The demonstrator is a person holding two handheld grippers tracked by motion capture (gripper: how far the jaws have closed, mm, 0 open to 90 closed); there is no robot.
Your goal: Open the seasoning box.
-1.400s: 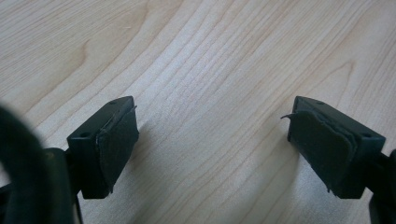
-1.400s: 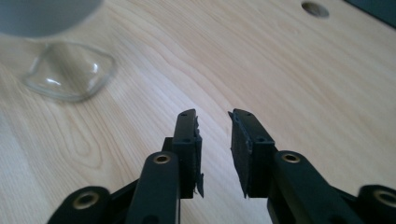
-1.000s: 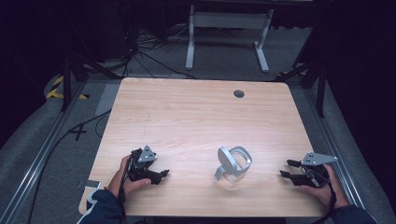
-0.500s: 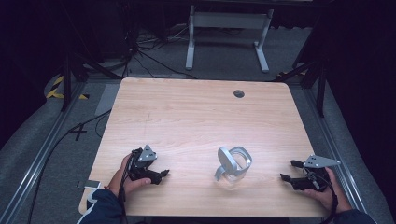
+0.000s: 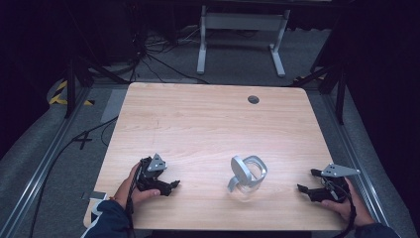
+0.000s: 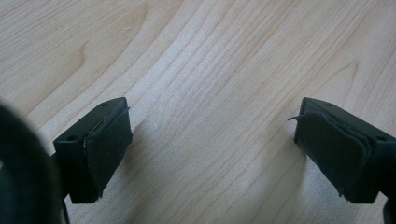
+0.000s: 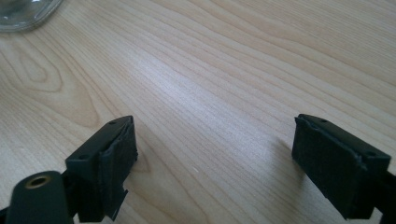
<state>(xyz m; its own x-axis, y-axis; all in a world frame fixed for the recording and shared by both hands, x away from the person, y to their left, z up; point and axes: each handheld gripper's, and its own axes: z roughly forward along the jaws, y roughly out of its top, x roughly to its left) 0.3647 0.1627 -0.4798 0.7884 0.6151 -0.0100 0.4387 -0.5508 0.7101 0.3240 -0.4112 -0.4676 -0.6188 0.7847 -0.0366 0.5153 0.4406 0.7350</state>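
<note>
Glass jar point(image 5: 246, 179) with hinged lid point(image 5: 241, 169) open (inside looks bare)

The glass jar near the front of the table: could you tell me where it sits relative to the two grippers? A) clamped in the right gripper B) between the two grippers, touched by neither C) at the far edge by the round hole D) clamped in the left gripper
B: the glass jar stands on the table between the left gripper and the right gripper, both with jaws apart over bare wood.
</note>
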